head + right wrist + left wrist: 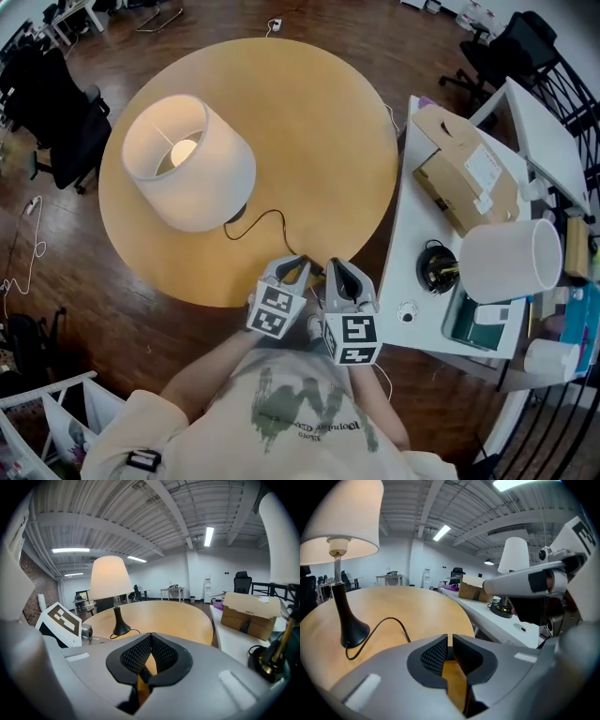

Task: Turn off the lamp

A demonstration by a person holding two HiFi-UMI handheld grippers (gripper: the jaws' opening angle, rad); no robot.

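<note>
Left gripper (296,264) and right gripper (336,270) sit clenched, empty; the lit table lamp (187,159) looks light and tippy, so work its limp cord (272,220) gently.

Lamps: I count two, a lit white-shaded lamp (187,161) and a second white-shaded lamp (511,260).
Tables: two, a round pale-wood table (319,122) and a white rectangular table (412,234).
Boxes: one brown cardboard box (466,169).
Grippers: two, grey left gripper (295,266), grey right gripper (339,273).

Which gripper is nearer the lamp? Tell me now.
Left. The left gripper hovers at the table edge, on the lamp side; the right gripper is beside it, farther from the lamp.
</note>
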